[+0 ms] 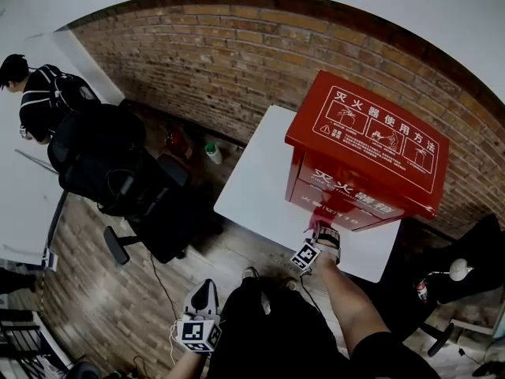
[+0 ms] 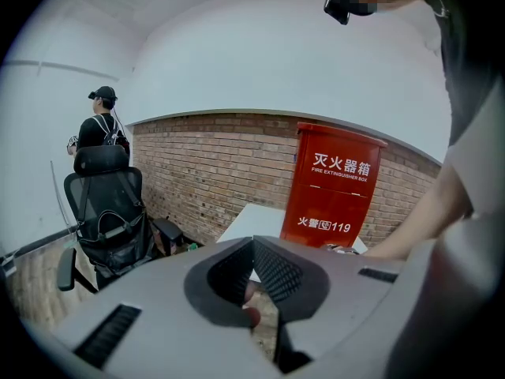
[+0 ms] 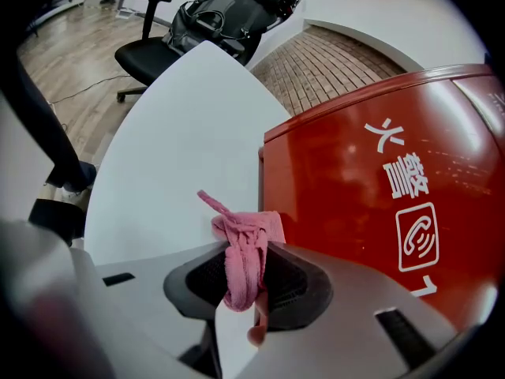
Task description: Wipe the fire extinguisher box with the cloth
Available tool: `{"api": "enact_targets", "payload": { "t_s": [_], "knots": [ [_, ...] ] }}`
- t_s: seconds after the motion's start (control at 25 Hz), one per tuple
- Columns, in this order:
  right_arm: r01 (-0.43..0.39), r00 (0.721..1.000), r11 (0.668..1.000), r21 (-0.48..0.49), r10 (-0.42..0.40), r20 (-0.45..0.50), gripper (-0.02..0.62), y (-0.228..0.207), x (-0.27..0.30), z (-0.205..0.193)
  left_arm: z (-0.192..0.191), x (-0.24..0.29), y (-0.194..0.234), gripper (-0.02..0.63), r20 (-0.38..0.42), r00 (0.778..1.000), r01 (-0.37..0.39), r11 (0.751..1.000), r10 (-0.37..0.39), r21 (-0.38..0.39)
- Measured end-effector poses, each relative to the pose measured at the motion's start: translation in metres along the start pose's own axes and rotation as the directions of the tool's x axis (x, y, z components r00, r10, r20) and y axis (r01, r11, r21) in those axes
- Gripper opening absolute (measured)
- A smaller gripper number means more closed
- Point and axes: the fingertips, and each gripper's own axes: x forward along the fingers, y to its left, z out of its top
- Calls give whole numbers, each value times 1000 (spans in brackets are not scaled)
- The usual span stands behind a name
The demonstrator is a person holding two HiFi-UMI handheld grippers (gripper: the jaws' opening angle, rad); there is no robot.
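My right claw (image 3: 254,242) is pinching the pink cloth (image 3: 241,263), with the fire extinguisher box (image 3: 379,180) standing just to its right on the table (image 3: 181,133). My left claw (image 2: 251,247) is hanging closed, empty, farther off.

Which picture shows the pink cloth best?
The right gripper view: the pink cloth fills the middle, pinched in the right gripper. The head view shows only a small blur; the left gripper view, none.
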Motion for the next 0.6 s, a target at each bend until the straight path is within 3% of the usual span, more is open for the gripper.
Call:
{"api": "enact_targets", "payload": {
  "t_s": [0.32, 0.6],
  "knots": [
    [-25, 1000, 997, 78, 24, 13, 114, 3, 5, -1, 5, -4, 4, 17, 10, 999, -31, 1000, 31, 4],
    [-29, 999, 995, 94, 31, -19, 114, 6, 9, 2, 27, 32, 10, 17, 6, 998, 60, 997, -60, 55]
  ]
}}
